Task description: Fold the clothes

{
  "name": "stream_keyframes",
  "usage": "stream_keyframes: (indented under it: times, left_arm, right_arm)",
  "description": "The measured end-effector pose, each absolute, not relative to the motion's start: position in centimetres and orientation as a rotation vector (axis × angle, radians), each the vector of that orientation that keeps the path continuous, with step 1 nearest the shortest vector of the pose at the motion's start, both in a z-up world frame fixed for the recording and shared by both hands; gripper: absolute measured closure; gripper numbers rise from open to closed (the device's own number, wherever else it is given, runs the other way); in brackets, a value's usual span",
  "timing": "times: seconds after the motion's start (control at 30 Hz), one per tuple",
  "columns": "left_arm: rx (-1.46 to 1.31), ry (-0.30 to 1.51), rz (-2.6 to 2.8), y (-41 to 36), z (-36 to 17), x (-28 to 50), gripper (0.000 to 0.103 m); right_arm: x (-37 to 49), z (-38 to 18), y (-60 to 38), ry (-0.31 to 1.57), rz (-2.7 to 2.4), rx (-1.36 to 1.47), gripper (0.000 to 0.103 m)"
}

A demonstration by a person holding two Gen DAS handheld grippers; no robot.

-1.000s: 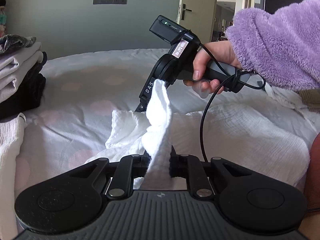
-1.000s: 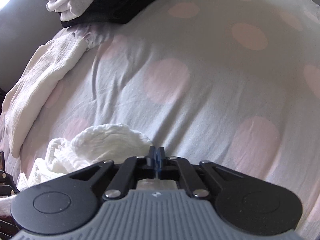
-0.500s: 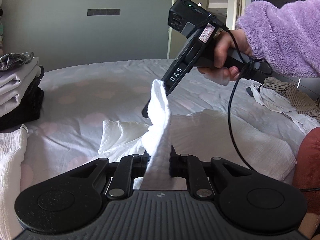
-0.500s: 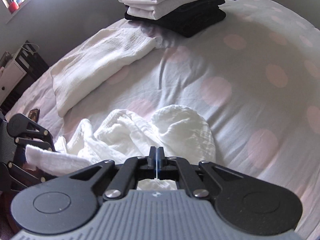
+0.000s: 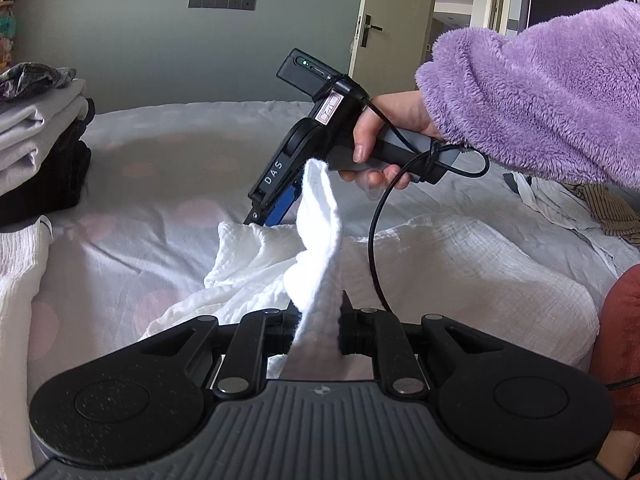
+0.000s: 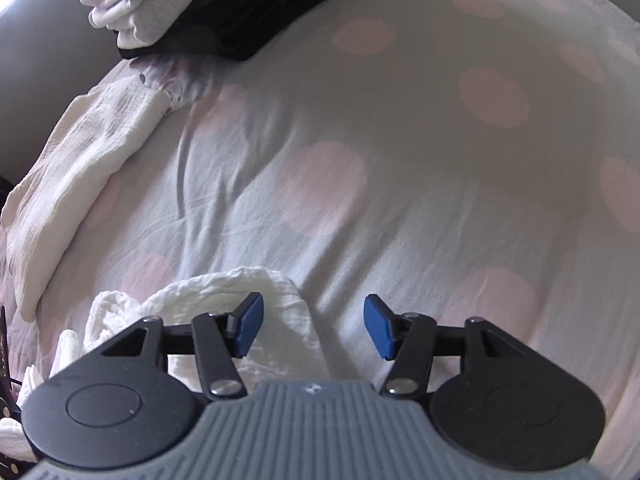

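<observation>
The garment [image 5: 320, 248] is white crinkled cotton. The bedsheet [image 6: 400, 160] is pale grey with large pink dots. The sleeve [image 5: 540, 92] is fluffy purple. The right gripper [image 6: 313, 326] is black with blue pads [image 6: 248, 326]. The stack [image 5: 36, 140] shows grey-white folds over black ones.

Grey-green wall [image 5: 132, 52] across upper left of left wrist view, switch plate [image 5: 222, 1] near top. Cream door [image 5: 394, 24] with lever handle [image 5: 370, 29] top centre, lit corridor [image 5: 476, 4] beyond. Bed sheet [image 6: 400, 152], pale grey with pink dots, fills right wrist view.
</observation>
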State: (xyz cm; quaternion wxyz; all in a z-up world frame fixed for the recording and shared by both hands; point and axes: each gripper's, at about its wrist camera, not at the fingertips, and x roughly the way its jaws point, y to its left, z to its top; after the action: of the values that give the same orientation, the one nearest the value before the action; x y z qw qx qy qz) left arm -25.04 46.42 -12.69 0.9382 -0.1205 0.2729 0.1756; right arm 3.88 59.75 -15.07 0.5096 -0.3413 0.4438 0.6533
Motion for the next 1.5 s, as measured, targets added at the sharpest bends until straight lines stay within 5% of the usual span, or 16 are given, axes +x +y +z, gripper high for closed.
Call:
stream_keyframes:
  times: [0.07,0.13,0.17,0.2,0.6,1.03,1.13,1.4,1.5]
  left_arm:
    - [-0.252,0.557,0.355,46.8,-12.9,-25.0,0.086]
    - [-0.256,0.551,0.352,47.0,-13.0,-25.1,0.086]
    - [-0.256,0.547,0.351,47.1,-12.9,-25.2,0.086]
    - [-0.253,0.543,0.348,47.0,-12.8,-25.3,0.086]
    - [-0.213,0.48,0.283,45.3,-10.7,-26.1,0.086]
    - [-0.197,0.562,0.262,45.2,-11.8,-24.8,0.084]
    - [-0.148,0.623,0.317,45.0,-12.6,-24.1,0.077]
    - [-0.022,0.687,0.441,45.1,-13.6,-23.3,0.034]
    - [-0.011,0.725,0.452,45.8,-14.3,-22.8,0.032]
  right_arm:
    - [2.9,-15.9,59.6,1.038,1.608,-0.87,0.045]
    - [2.1,-16.1,59.1,0.999,1.648,-0.9,0.062]
    - [1.9,-16.0,59.0,0.998,1.673,-0.904,0.085]
    - [1.8,-15.7,58.7,0.998,1.694,-0.901,0.097]
    - [-1.1,-8.2,52.2,0.874,1.933,-0.964,0.097]
    - [-3.1,-13.4,51.0,1.057,1.891,-1.209,0.091]
    - [-3.2,-13.8,50.8,1.061,1.887,-1.212,0.091]
    - [-3.3,-13.7,50.5,1.056,1.893,-1.191,0.091]
    - [-3.2,-13.7,50.2,1.051,1.897,-1.184,0.091]
